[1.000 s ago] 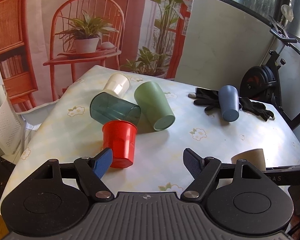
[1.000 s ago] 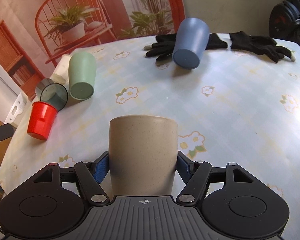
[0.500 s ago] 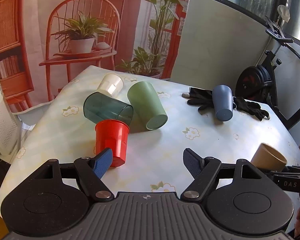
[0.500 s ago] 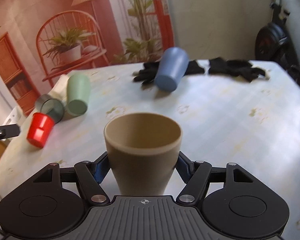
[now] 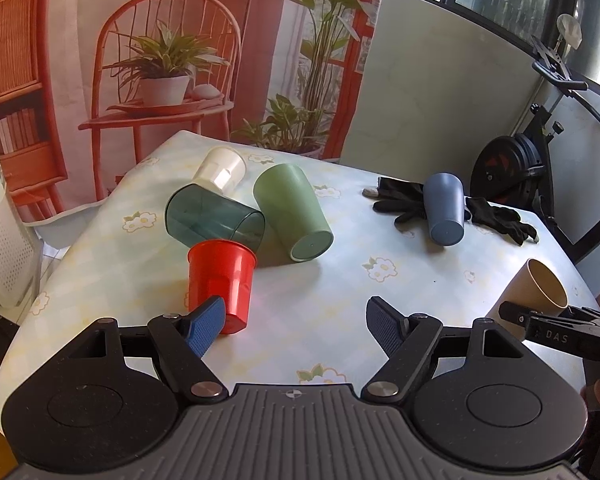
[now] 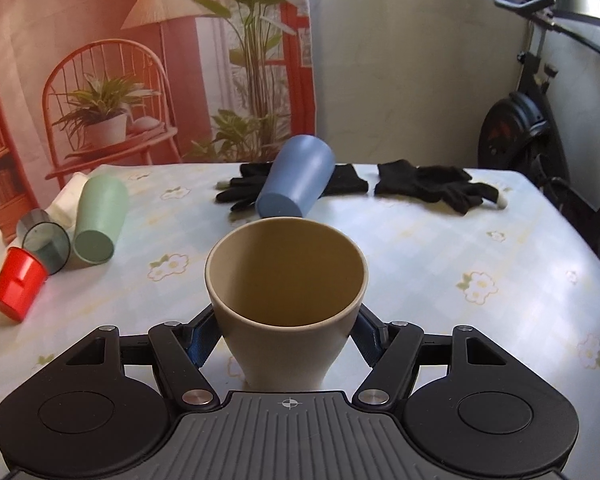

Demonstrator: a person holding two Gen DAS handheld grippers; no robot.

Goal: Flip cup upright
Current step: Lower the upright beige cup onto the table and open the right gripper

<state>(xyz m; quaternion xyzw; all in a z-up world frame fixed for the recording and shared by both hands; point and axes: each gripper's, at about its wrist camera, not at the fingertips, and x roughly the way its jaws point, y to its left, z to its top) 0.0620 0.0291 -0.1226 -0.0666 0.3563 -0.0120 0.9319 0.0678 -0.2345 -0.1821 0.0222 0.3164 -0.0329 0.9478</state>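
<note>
My right gripper is shut on a tan cup, held mouth-up and tilted toward the camera above the table's near right part. The same cup shows tilted at the right edge of the left wrist view, with the right gripper's finger under it. My left gripper is open and empty above the table's front edge. A red cup stands upside down just beyond its left fingertip.
A dark teal clear cup, a green cup, a cream cup and a blue cup lie on their sides on the floral tablecloth. Black gloves lie at the back. An exercise bike stands right.
The right gripper lifted the tan cup and turned it from mouth-down to mouth-up, tilted. The left gripper stayed open and drew back slightly.
</note>
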